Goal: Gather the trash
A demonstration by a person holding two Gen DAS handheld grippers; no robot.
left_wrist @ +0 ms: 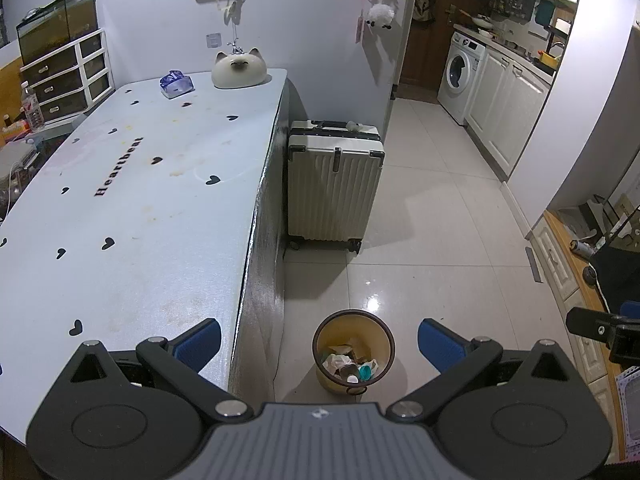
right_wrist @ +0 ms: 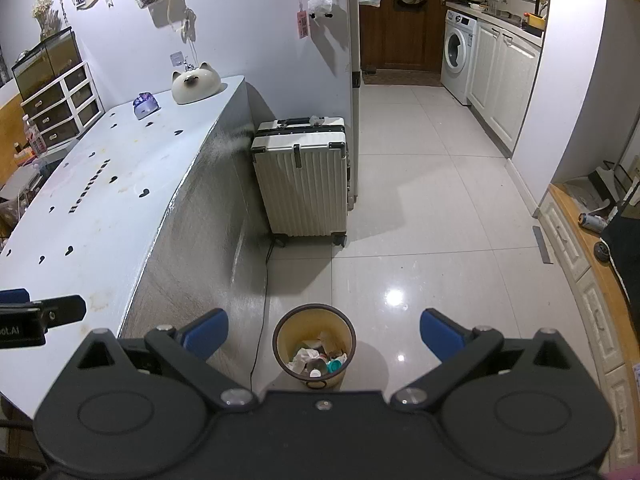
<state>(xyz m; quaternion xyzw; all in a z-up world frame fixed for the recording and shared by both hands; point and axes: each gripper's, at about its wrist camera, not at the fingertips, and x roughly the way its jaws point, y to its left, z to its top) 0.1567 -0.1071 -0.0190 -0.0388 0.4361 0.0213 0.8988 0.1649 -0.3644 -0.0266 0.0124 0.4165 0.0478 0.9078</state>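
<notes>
Hanging spread wide and empty above the tiled floor, the left gripper [left_wrist: 319, 340] and right gripper [right_wrist: 324, 334] both frame the yellow trash bin [left_wrist: 353, 350], which holds crumpled trash [left_wrist: 348, 364]. Only the right wrist view shows a black cable [right_wrist: 262, 308] running down beside the bin. Beyond the bin stands a cream suitcase [left_wrist: 334, 184] against the heart-patterned table [left_wrist: 132, 200], whose edge rises just left of the bin.

A cream ribbed suitcase [left_wrist: 335, 184] stands upright on the tiled floor [left_wrist: 432, 216], just beside the end of the worktop [left_wrist: 132, 208]. At the worktop's far end a cat-faced ceramic dome [left_wrist: 239, 69] sits near a blue tissue pack [left_wrist: 176, 84]. A white washing machine [left_wrist: 460, 70] stands in the kitchen beyond.
</notes>
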